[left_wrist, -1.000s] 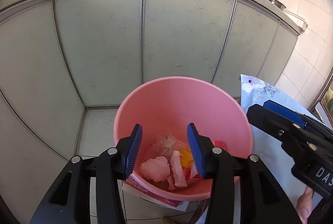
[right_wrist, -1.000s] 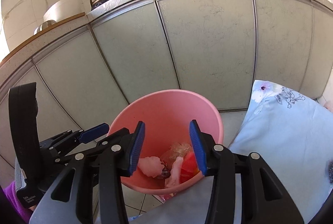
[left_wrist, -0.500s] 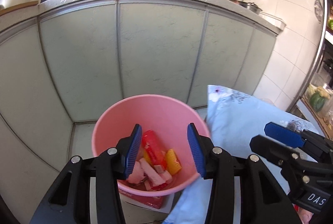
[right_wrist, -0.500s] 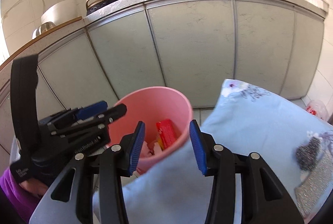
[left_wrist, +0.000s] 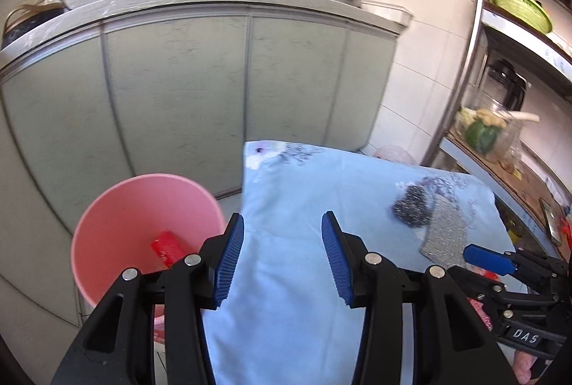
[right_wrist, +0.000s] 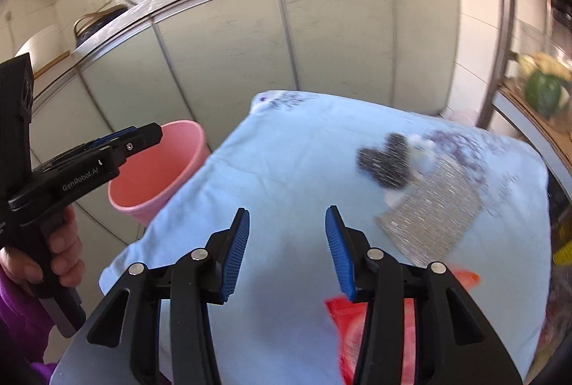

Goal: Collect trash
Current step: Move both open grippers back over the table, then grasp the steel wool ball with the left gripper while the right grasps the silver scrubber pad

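Over the blue cloth (left_wrist: 286, 295) both grippers hang with nothing between their pads. Left gripper (left_wrist: 282, 258) has its jaws apart, blue pads clear of the fabric below, its left finger overlapping the bin's rim in the left wrist view. Right gripper (right_wrist: 286, 251) is likewise spread and empty, above a bare stretch of cloth.

Trash on the cloth: a red wrapper (right_wrist: 348, 324) lies under and just beyond the right gripper's right finger (blurred, so its long axis is hard to tell), with an orange scrap (right_wrist: 463, 276) just past it. Farther along sit a dark scouring ball (right_wrist: 384, 163), white bits touching it, and a silver mesh pad (right_wrist: 429, 220) next to it, lying flat with one corner toward the gripper.

A pink bin (left_wrist: 114, 206) stands on the floor just beside the cloth's left edge, upright, mouth up. Inside it a red packet (left_wrist: 168, 247) leans with its long axis running up-left to down-right.
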The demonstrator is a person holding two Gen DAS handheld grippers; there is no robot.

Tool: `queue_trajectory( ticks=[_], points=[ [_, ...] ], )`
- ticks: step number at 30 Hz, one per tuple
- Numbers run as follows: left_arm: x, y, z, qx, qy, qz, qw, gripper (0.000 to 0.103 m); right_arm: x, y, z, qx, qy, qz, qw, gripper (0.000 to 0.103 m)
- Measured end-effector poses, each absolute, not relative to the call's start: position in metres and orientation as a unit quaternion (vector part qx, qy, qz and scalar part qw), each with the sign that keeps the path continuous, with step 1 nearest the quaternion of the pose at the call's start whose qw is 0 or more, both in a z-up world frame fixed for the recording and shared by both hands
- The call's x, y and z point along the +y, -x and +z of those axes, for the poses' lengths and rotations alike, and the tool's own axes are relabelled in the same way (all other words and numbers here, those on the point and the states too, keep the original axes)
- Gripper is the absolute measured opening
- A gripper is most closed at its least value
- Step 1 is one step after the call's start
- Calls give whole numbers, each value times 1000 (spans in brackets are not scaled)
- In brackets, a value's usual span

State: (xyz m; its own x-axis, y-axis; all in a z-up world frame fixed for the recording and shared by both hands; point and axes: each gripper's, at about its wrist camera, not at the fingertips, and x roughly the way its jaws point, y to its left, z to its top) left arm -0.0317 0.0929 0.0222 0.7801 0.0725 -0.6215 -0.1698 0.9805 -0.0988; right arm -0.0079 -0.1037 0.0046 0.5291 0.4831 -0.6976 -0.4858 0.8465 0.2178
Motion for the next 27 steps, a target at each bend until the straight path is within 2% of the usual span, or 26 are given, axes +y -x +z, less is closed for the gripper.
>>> queue_trajectory(
  ticks=[11,27],
  points=[
    [23,-4,16,350,37,-10,936,45,-225,-8,-2,397,-70,165,900,45],
    [-45,-106,-34,427,35,-64,901,45,-262,-47,-46,433,-101,143,884,45]
  ],
)
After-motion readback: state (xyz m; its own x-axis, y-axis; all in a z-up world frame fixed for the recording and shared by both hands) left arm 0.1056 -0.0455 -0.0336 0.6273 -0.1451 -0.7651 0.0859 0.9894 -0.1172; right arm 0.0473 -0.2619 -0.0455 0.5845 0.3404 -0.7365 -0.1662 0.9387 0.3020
